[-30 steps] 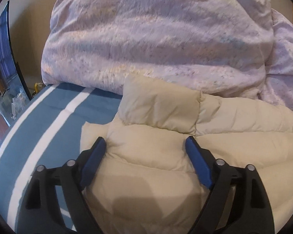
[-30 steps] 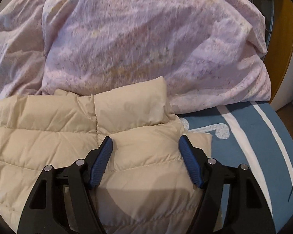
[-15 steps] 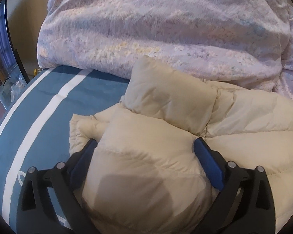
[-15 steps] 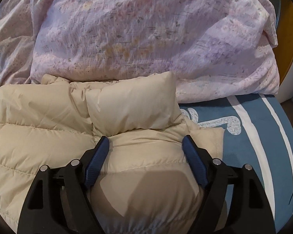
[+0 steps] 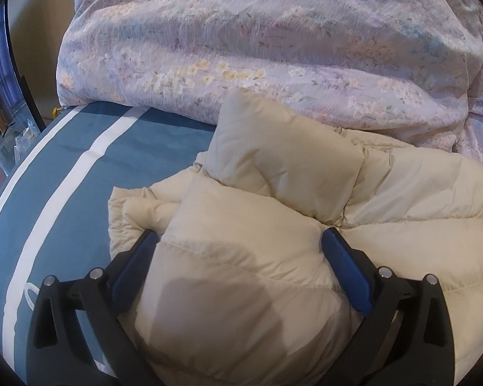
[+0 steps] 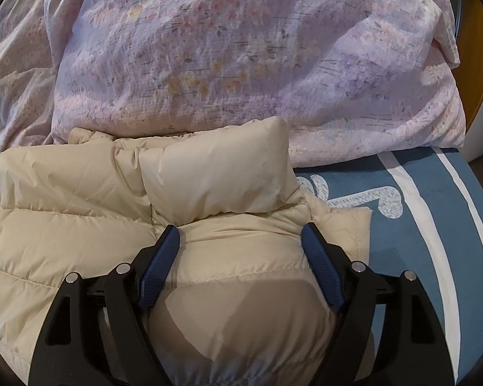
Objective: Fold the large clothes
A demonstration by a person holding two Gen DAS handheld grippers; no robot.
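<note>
- Duvet (image 5: 273,48): a bulky floral lilac heap across the top of both views. It lies behind the work area and touches the jacket's far edge.
- Bed sheet (image 5: 64,167): blue with white stripes, at the left of the left wrist view and the right of the right wrist view. It bears everything else.
- Jacket (image 5: 418,199): cream quilted puffer, lying on the sheet in the lower centre of both views, collar end towards the duvet. One raised, puffed panel stands at centre in each view.
- Handling, as a judgement: light, soft, springy fill under a smooth shell. It is likely to slip in a shallow pinch and to puff back open after a fold. Best hold is at a stitched seam or a hem edge, gathering shell and fill together, not on the crown of a baffle.
- Left gripper (image 5: 238,241): fingers spread very wide, having just been opening. A padded fold of jacket bulges between them. The blue pads (image 5: 344,257) flank it; no firm clamp is evident.
- Right gripper (image 6: 240,236): fingers also wide, having opened further within the last second. They straddle the jacket's near-right corner bulge. The pads sit against or just beside the fabric; I cannot tell which.
- Risk, as a judgement: released padding may unfold unless pressed flat.
</note>
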